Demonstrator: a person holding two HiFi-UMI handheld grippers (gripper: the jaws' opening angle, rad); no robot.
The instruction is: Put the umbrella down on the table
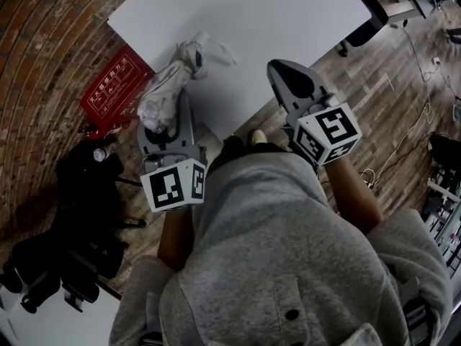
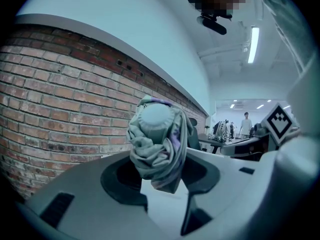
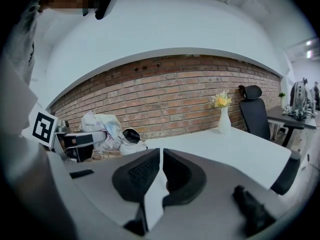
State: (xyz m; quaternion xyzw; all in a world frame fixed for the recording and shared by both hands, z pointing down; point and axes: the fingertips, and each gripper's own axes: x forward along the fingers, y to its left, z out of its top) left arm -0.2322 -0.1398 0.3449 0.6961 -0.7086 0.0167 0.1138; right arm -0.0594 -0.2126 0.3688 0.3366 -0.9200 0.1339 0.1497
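The umbrella (image 1: pixel 173 85) is showing as a folded one, its pale grey-white cloth bunched and creased, with a faint purple tint and a round cap at the near end (image 2: pixel 156 118). The left gripper (image 1: pixel 166 127) is clamping that near end, its jaws standing partly apart with the cloth pressed between them. The long axis is running from the jaws away from the person, slanting toward the middle of the white table (image 1: pixel 288 20). The far end is lying over the table's left edge; whether it is touching the top cannot be told. The right gripper (image 1: pixel 282 72) is hanging over the near edge, its jaws all but together and gripping nothing. A white vase (image 3: pixel 224 120) is standing on the table, holding yellow flowers (image 3: pixel 221 100).
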